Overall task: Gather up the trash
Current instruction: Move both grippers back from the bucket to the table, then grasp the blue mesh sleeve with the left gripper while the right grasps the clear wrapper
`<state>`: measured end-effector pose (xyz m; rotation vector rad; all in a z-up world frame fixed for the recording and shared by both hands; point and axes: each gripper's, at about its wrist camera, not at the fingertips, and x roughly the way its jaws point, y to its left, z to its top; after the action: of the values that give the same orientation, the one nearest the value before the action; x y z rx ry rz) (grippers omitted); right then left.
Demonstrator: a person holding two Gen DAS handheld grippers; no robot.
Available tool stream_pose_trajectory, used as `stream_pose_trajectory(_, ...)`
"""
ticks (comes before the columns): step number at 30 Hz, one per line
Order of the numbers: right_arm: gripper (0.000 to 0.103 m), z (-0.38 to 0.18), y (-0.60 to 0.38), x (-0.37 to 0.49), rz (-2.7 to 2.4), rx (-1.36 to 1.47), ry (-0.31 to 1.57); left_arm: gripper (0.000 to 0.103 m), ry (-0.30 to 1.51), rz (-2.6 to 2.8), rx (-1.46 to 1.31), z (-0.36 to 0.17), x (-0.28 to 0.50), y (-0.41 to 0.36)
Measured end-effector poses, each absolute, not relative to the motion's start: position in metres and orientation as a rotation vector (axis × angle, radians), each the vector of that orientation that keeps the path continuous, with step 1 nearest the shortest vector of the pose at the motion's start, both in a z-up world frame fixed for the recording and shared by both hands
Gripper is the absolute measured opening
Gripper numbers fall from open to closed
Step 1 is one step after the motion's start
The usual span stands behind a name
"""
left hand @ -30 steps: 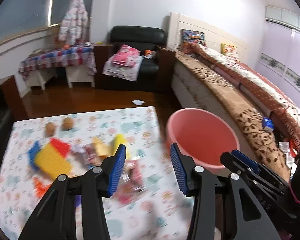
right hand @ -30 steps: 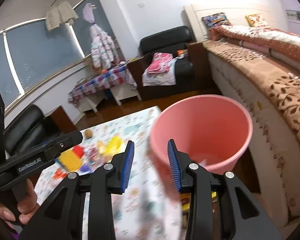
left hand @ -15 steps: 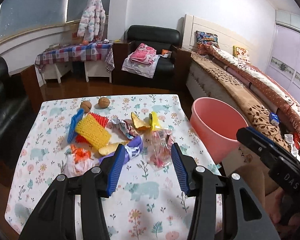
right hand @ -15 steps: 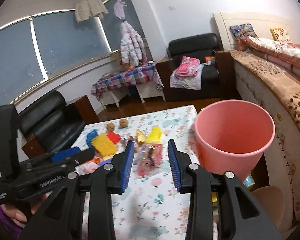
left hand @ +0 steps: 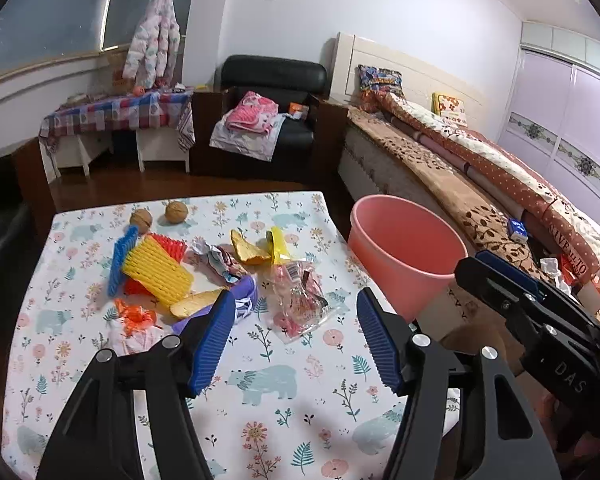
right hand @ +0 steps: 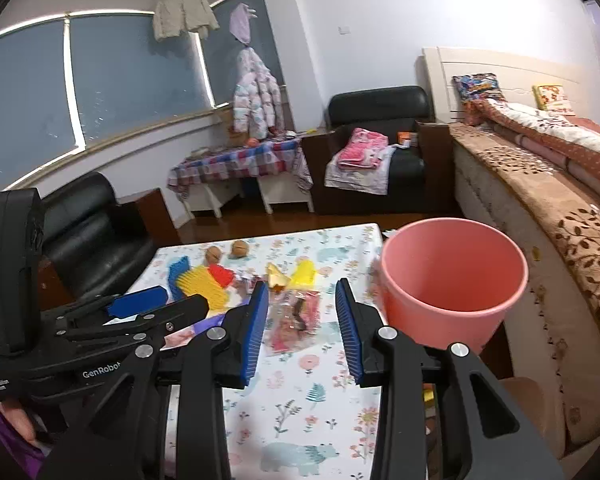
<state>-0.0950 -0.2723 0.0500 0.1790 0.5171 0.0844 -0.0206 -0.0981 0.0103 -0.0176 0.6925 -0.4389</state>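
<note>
A heap of trash lies on the floral-cloth table [left hand: 268, 392]: a clear plastic wrapper [left hand: 300, 300] with pink contents, crumpled paper [left hand: 216, 258], yellow peel [left hand: 248, 250], an orange scrap [left hand: 134, 316] and a purple piece [left hand: 246, 294]. A pink bucket [left hand: 404, 248] stands off the table's right edge. My left gripper [left hand: 296, 340] hovers over the near side of the heap, its jaws opening with nothing between them. My right gripper [right hand: 301, 292] is open and holds nothing, above the table just before the wrapper [right hand: 296, 320], with the bucket [right hand: 452, 280] to its right.
Yellow, red and blue plastic brushes [left hand: 156, 268] and two walnuts [left hand: 176, 212] lie on the table's far left. A bed [left hand: 480, 184] runs along the right, behind the bucket. A black armchair [right hand: 88, 232] stands left of the table. The left gripper's body [right hand: 140, 308] is at the right view's left edge.
Both views have swung from the bucket onto the table, so the bucket now sits to the right. The left jaws stand wider apart. The right jaws keep the same gap.
</note>
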Motion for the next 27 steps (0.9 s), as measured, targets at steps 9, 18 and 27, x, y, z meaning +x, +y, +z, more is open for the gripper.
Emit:
stream_pose_trajectory(9,0.035,0.036,-0.266,-0.072,0.099,0.178,0.620,0.062,0.707,-0.372,-0.159,0.000,0.004,-0.044)
stream_pose_trajectory(18,0.035,0.026,-0.246,-0.044,0.151,0.164,0.681,0.062,0.732,-0.211,-0.177,-0.013,0.030,0.032)
stream_pose_trajectory(27,0.035,0.018,-0.234,-0.029,0.156,0.170,0.722,0.055,0.743,-0.241,-0.150,-0.016,0.072,0.029)
